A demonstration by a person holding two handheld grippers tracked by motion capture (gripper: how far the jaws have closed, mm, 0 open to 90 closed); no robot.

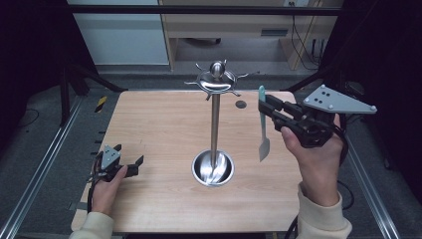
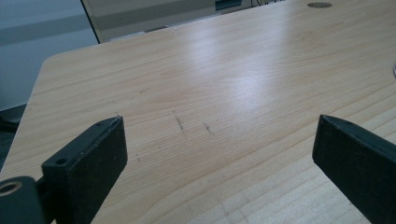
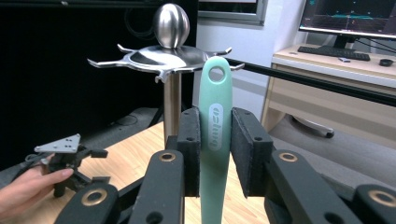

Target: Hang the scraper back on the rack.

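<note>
High view shows the right tongs (image 1: 265,106) raised above the right side of the surface (image 1: 159,124), pinching a mint-green utensil (image 1: 262,124) by its handle, its pale blade hanging down clear of the wood; right gripper view confirms the grip, both pads pressed flat against the handle (image 3: 215,140), with the hanging hole (image 3: 216,73) at the top free and upright; so the pick-up looks done; what is left, as I judge it, is the hanging itself; the steel rack (image 1: 215,119) stands at the middle of the surface, its round base (image 1: 213,168) resting on the wood and its crown of hooks (image 3: 163,58) bare, no utensil on any of them; the handle's hole stands near the hooks in the right gripper view but apart from them, beside the crown and not over a prong; the hole must yet be brought onto a hook and the grip let go; left tongs (image 1: 130,167) rest low at the near left of the surface, spread wide with nothing between the pads (image 2: 88,163), taking no part at present.
</note>
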